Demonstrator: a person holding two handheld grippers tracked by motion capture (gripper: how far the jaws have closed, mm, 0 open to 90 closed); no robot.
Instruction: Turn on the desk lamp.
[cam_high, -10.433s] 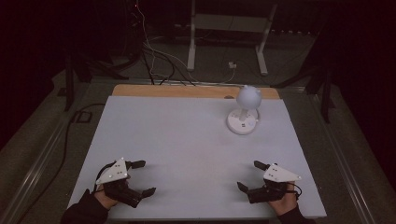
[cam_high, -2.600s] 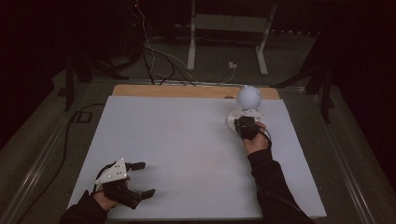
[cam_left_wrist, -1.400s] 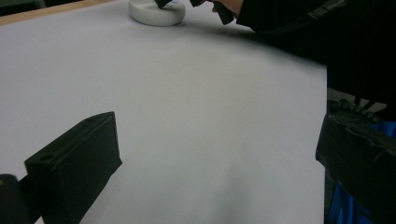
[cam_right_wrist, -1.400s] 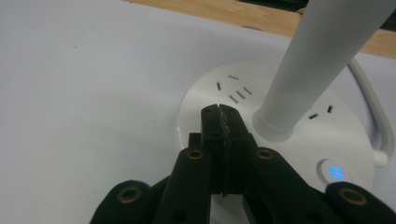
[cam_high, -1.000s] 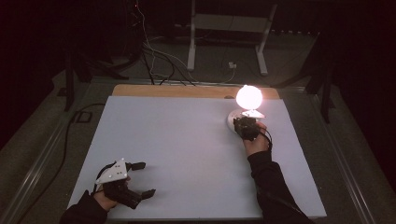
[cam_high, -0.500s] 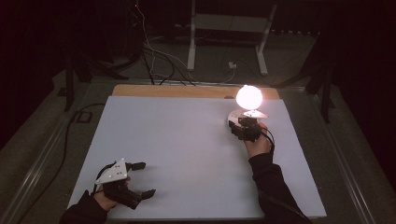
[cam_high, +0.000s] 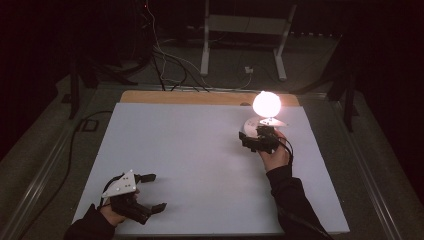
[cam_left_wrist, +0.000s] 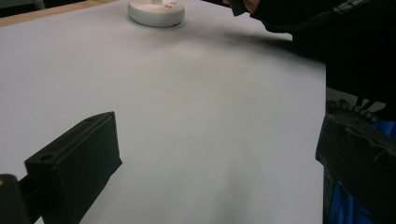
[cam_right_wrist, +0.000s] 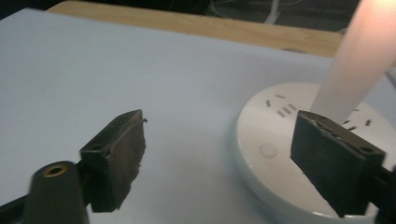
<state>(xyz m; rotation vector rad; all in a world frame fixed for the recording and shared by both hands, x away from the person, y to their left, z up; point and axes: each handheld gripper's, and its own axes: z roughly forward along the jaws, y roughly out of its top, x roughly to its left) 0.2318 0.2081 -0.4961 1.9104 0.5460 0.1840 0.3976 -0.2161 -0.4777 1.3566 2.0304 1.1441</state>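
Dark floor and trailing cables surround the bench, whose white top has a strip of bare wood along its far edge. Toward the far right of that top stands a small lamp, its round globe glowing bright above a white disc base. The right claw sits just in front of the lamp, held by a hand in a dark sleeve; its jaws are spread wide and grip nothing, one jaw hanging over the near rim of the base, the other over bare bench beside it. A small round button marks the base near that rim. The left claw rests well apart from the lamp, at the near left corner of the bench, its jaws likewise spread and empty.
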